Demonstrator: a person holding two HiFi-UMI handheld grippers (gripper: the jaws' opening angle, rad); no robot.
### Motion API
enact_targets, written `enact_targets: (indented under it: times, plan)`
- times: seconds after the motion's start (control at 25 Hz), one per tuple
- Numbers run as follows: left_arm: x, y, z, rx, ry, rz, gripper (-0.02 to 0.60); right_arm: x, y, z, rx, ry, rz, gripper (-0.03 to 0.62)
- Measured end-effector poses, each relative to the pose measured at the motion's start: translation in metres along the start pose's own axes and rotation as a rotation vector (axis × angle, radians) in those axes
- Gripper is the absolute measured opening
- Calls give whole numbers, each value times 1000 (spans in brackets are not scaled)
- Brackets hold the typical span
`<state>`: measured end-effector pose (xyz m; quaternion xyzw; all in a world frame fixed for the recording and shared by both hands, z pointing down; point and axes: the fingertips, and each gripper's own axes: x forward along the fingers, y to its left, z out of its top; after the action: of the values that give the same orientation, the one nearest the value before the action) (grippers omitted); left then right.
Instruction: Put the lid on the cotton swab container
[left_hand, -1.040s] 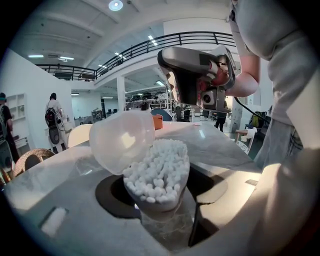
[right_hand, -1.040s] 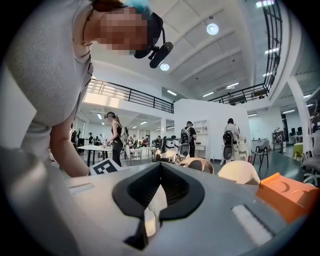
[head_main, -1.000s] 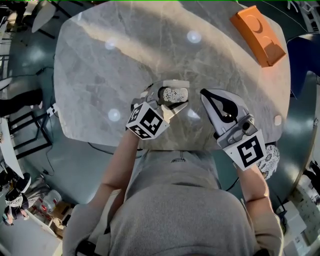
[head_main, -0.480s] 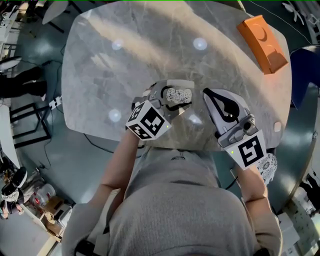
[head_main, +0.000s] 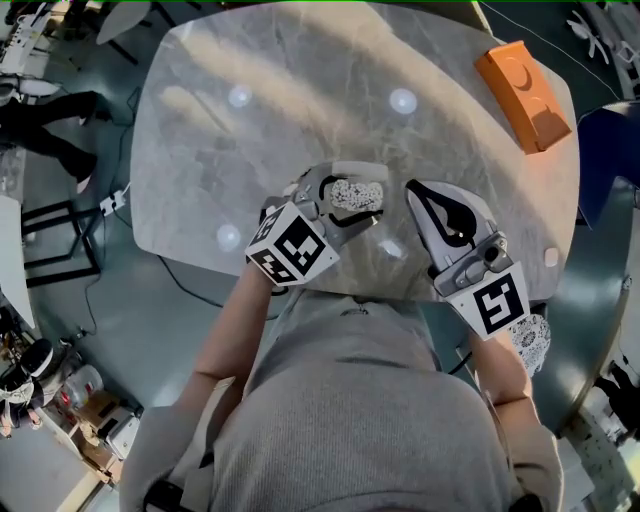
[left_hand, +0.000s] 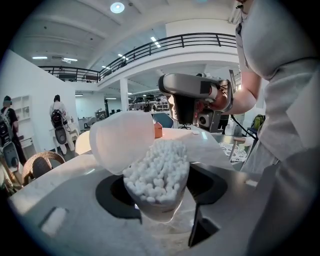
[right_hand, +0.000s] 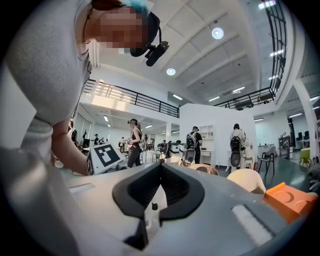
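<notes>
Cotton swab container (head_main: 356, 190) sits where it did a second ago, over the near edge of the table (head_main: 250, 140) and clamped between the jaws of the left gripper (left_hand: 162, 200). Only that gripper's marker cube has slid slightly back toward the edge. The right gripper (head_main: 410, 187) has not shifted either; its jaws stay pressed together with nothing between them. Both forearms reach forward from the torso. The left gripper angles inward across the table's near edge, and the right one points ahead just beside it, apart from the container. The container's mouth, packed with white swab heads, faces up, so its long axis stands roughly upright, leaning back a little toward the left gripper. A translucent lid (left_hand: 122, 140) leans against the far left side of the swabs, unseated; whether it is hinged there I cannot tell. An orange block (head_main: 525, 80) lies at the table's far right corner.
</notes>
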<state>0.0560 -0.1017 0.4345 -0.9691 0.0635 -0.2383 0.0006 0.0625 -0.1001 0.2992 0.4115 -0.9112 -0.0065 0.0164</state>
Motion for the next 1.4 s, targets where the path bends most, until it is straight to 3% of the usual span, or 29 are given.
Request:
enact_targets:
  times: [1.08,1.28,1.4]
  plan:
    - [-34,-11,50,13,-21,10,279,-1,0,20,-50,-20,29,0]
    - [-36,-12,54,9,-26,3,279,1,-9,19,-121,8,71,0]
    - [-36,-13,55,11,-25,6,279,3,-17,19,-79,21,75,0]
